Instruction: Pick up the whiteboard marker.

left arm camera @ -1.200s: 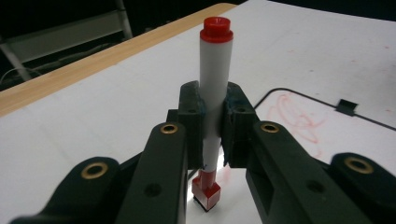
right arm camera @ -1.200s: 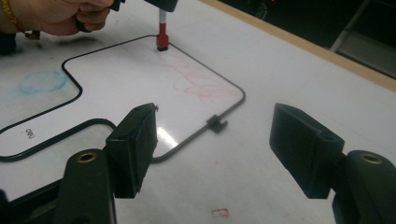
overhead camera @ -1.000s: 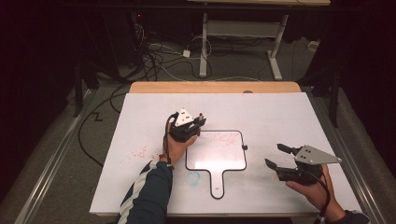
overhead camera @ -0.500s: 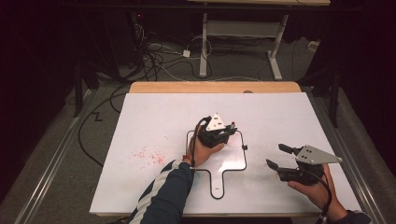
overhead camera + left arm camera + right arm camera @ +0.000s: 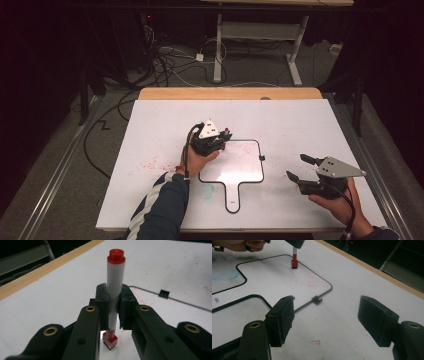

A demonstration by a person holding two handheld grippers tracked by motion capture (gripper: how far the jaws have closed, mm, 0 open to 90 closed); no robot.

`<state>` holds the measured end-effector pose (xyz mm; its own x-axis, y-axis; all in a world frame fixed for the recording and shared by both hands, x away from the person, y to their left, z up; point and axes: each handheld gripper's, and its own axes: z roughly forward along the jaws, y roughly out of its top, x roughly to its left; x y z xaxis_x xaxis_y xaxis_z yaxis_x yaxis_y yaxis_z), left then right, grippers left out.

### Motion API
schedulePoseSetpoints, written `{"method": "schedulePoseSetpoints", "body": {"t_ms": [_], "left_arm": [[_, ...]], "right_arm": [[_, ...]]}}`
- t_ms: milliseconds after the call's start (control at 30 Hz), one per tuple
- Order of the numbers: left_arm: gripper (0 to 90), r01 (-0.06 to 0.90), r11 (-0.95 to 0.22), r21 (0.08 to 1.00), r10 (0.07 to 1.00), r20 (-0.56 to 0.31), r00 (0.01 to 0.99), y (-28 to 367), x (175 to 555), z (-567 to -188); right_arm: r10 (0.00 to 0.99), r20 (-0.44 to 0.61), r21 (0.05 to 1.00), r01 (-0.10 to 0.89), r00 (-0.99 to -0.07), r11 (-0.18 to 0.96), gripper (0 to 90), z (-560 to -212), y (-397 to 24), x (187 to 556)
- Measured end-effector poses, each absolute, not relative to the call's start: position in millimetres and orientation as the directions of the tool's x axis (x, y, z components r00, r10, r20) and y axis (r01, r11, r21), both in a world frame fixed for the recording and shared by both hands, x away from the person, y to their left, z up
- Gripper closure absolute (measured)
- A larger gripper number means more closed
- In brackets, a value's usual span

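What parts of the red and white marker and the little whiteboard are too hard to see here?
- White marker with red cap: in the left gripper view the black pads cover its middle, and any label is hidden.
- Its red lower end: in the right gripper view, whether it touches the board cannot be told.
- Black-edged whiteboard: in the high view, red scribbles are too faint to read.

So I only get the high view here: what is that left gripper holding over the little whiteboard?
Observer: A marker, white barrel with red ends, clamped between the jaws of the left gripper.
Operator: Which way is it pointing?
Observer: It stands roughly upright, its lower red end at the surface of the small whiteboard.
Operator: Any marks there already?
Observer: Faint red scribbles on the board near its corner.
Operator: And the right gripper?
Observer: The right gripper is open, nothing between its jaws.
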<state>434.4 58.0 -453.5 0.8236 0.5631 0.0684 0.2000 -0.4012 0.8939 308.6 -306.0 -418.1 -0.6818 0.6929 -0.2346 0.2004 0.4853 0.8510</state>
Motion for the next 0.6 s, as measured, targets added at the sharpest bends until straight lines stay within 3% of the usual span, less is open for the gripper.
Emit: {"method": "schedulePoseSetpoints", "body": {"t_ms": [300, 533, 600], "left_arm": [[78.8, 0.207, -0.383, 0.900, 0.594, 0.069, 0.802, 99, 418, -457], [78.8, 0.184, -0.419, 0.889, 0.612, 0.126, 0.781, 109, 415, -457], [78.8, 0.198, -0.396, 0.897, 0.625, 0.106, 0.773, 113, 416, -459]], "right_arm": [[0.691, -0.236, 0.845, 0.206, -0.684, 0.493, 30.5, -419, -303, 311], [0.682, -0.245, 0.839, 0.202, -0.689, 0.505, 30.4, -420, -301, 311], [0.682, -0.244, 0.840, 0.201, -0.690, 0.504, 30.5, -420, -301, 311]]}}
